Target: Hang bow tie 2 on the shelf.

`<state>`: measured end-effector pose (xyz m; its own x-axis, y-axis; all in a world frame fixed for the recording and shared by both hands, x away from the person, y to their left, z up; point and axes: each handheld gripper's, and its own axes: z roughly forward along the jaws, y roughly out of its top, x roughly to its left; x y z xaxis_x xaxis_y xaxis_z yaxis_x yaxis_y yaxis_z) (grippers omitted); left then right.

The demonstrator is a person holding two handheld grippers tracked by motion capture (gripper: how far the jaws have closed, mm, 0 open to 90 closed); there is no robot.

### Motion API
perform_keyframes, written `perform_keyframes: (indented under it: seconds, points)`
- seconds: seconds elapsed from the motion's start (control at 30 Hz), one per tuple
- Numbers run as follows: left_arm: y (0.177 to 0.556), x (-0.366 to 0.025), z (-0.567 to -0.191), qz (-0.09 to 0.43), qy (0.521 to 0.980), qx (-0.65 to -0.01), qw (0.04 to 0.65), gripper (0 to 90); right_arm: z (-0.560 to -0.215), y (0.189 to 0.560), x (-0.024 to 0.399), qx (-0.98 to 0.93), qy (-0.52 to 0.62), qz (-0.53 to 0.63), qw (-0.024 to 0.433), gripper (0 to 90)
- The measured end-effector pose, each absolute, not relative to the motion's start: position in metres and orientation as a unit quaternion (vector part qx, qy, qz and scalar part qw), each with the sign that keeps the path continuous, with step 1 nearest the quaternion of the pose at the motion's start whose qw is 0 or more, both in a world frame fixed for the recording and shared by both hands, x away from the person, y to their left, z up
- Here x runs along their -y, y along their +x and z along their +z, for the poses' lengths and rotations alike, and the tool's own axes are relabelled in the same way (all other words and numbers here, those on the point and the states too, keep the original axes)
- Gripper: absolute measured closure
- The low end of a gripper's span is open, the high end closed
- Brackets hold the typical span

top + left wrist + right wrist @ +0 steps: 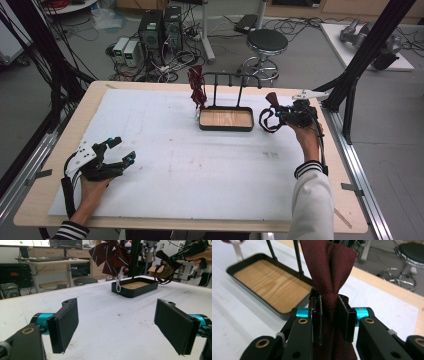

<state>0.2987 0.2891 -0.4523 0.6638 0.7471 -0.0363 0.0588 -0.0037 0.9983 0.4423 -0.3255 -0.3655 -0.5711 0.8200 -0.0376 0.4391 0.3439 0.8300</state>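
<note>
A: Entry from my remote station. Right gripper (278, 111) is at the far right of the bench (40, 200), just right of the black tray (226, 127). Its jaws are clenched on a dark red bow tie (329, 277); in the right gripper view the pads pinch the tie at its knot and the cloth fans out above them.

B: Is the tie off the bench?

A: In the high view it is lifted, with its black strap (265, 124) hanging in a loop below the gripper, beside the tray's right end. Whether the loop touches the white mat (165, 165) I cannot tell.

B: Left side?

A: Left gripper (120, 150) sits near the front left corner of the mat, the hand (92, 187) resting low. Its jaws are released, spread wide, with bare mat between the pads (65, 322).

B: Anything on the stand?

A: A second bow tie, red with pale stripes (197, 87), hangs from the left end of the black rail (232, 75) above the tray. Its white strap (118, 281) dangles toward the tray's left end. The tray's wooden floor (269, 282) is bare.
</note>
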Motion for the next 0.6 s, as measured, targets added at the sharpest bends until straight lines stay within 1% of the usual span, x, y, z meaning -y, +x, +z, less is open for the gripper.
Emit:
perform_keyframes:
  seconds: [0.6]
  points:
    - [0.299, -0.289, -0.452, 0.271, 0.655, -0.308, 0.635, 19.9, -0.347, 0.423, 0.322, -0.774, 0.353, 0.455, 0.264, 75.0]
